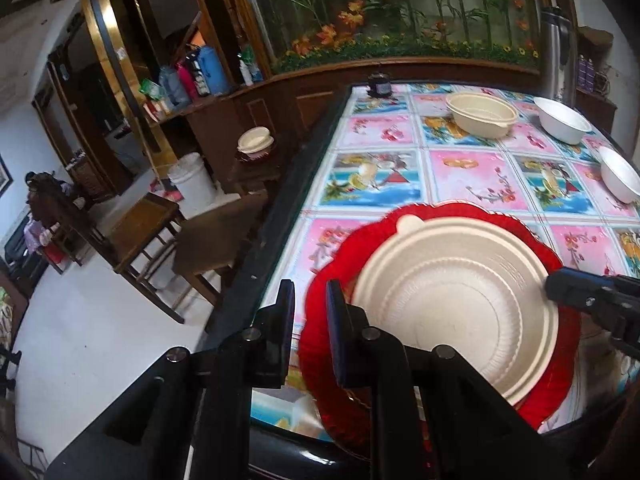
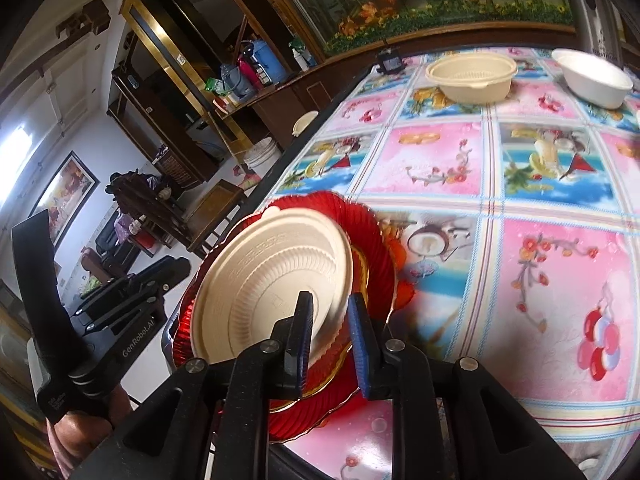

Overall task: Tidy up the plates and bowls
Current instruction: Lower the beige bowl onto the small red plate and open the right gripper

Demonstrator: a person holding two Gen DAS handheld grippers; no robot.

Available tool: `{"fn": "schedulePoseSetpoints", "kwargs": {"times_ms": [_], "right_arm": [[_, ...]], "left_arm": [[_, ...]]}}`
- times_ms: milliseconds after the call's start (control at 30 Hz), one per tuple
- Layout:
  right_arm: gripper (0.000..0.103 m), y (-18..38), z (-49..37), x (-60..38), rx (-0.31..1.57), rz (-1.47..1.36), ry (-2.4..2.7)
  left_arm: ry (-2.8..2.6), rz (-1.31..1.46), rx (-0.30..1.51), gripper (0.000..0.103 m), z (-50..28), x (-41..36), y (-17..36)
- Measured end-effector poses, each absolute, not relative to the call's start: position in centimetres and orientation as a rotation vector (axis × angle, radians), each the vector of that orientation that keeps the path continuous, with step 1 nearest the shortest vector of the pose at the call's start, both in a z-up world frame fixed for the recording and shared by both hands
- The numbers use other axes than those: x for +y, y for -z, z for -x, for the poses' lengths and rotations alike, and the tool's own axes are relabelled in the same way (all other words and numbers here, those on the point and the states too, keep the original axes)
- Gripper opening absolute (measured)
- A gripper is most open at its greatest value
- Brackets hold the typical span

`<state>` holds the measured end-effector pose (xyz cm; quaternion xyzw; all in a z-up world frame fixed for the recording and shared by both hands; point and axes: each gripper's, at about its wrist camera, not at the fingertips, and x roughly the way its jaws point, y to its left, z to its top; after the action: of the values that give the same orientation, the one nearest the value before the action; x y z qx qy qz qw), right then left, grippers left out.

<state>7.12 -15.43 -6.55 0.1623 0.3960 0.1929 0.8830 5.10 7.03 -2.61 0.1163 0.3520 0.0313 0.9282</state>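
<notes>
A: Logging largest first. Noting a table (image 1: 460, 176) under a pink-and-blue picture cloth, filling the left wrist view from 12 down to 6 o'clock.

B: Agreed. Next in size?

A: Entering a red plate (image 1: 340, 248) at the table's 6 o'clock edge. Cannot tell whether flat on the cloth or lifted. Carrying a cream plate (image 1: 452, 292) on top, well inside the red rim.

B: Bowls?

A: Placing a cream bowl (image 1: 482, 114) at 12 o'clock, a white bowl (image 1: 562, 120) at 1 o'clock just beside it, and a second white bowl (image 1: 620, 174) at 2 o'clock. All upright, well apart from the plates.

B: Grippers?

A: Finding the left gripper (image 1: 310, 292) at 9 o'clock on the red plate, closed down on its rim. Finding the right gripper (image 2: 331, 300) at 3 o'clock on the cream plate, slightly parted, with that plate's rim between the pads and a gap showing beside the blue pad. Reading no firm pinch there.
</notes>
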Motion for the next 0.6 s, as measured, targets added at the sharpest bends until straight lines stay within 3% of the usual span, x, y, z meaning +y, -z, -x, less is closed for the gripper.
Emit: {"fn": "schedulePoseSetpoints", "kwargs": {"times_ms": [100, 167, 300, 600], "right_arm": [[0.026, 5.8, -6.8, -15.9, 0.785, -0.343, -0.402], [0.03, 5.5, -6.6, -16.3, 0.764, -0.353, -0.4], [0.031, 5.6, -6.8, -16.8, 0.762, -0.363, -0.388], [0.032, 5.7, -6.8, -17.1, 0.763, -0.372, -0.385]], "left_arm": [[-0.085, -0.229, 0.703, 0.016, -5.1, 7.4, 2.3], [-0.087, -0.222, 0.7, 0.023, -5.1, 7.6, 2.1], [-0.098, -0.224, 0.682, 0.047, -4.9, 7.5, 1.9], [-0.092, -0.232, 0.66, 0.059, -4.7, 6.6, 1.3]]}}
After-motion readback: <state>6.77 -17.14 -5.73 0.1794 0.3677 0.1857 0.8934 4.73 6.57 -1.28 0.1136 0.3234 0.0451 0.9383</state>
